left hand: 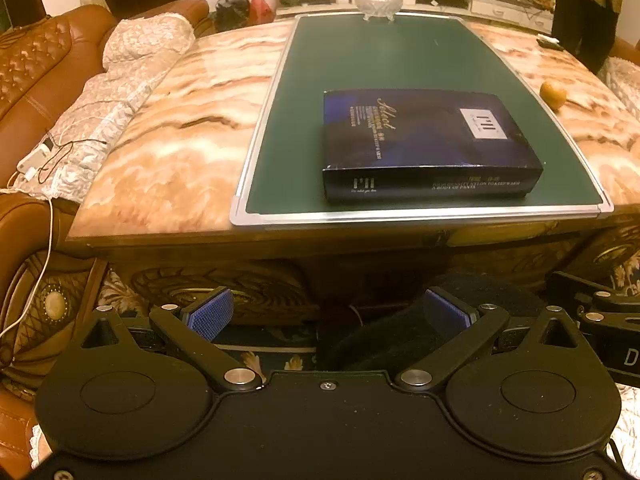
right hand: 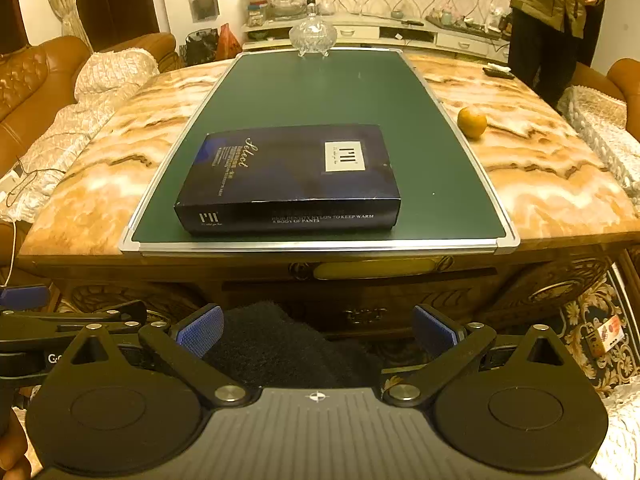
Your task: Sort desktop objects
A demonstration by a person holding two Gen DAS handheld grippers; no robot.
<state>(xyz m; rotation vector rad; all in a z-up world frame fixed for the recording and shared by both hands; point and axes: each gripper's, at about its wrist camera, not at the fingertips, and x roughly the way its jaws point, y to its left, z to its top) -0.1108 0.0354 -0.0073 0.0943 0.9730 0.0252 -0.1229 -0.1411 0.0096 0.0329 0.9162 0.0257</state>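
Note:
A dark blue flat box (left hand: 424, 140) lies on a green board (left hand: 384, 60) near the board's front edge; it also shows in the right wrist view (right hand: 292, 176) on the board (right hand: 320, 92). An orange (right hand: 472, 121) sits on the marble table right of the board, also in the left wrist view (left hand: 553, 95). A glass lidded bowl (right hand: 313, 36) stands at the board's far end. My left gripper (left hand: 328, 314) and right gripper (right hand: 318, 330) are both open and empty, held below and in front of the table edge.
The marble table (right hand: 540, 176) has carved wooden sides. A brown sofa with a quilted cover (left hand: 132, 64) is at left. A person (right hand: 556, 20) stands at the far right. A remote (right hand: 498, 72) lies on the far right of the table.

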